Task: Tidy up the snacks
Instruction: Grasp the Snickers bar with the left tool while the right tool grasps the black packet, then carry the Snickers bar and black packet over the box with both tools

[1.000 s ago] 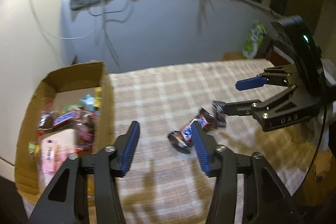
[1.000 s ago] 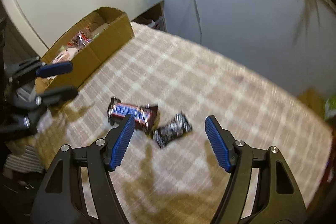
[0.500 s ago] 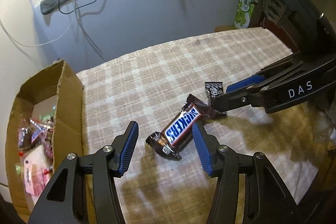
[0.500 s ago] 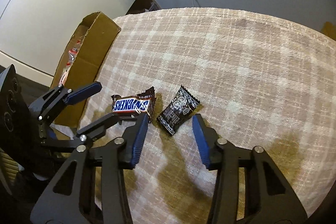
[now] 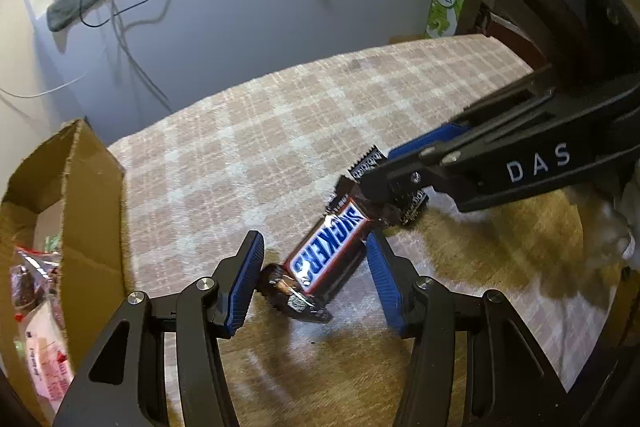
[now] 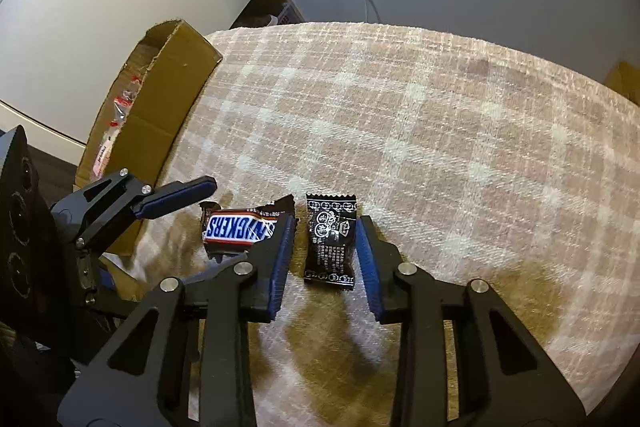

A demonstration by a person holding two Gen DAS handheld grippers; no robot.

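Observation:
A Snickers bar lies on the checked tablecloth, between the open fingers of my left gripper, which does not touch it. It also shows in the right wrist view. A small black candy packet lies beside it, between the open fingers of my right gripper, close to both pads. In the left wrist view the packet is mostly hidden behind the right gripper's fingers.
An open cardboard box with several wrapped snacks stands at the left table edge; it also shows in the right wrist view. A grey wall with hanging cables runs behind the table. A green bag stands at the far right.
Both grippers have moved down and forward onto the snacks. The right gripper's fingers have narrowed around the black packet. The left gripper now straddles the Snickers bar.

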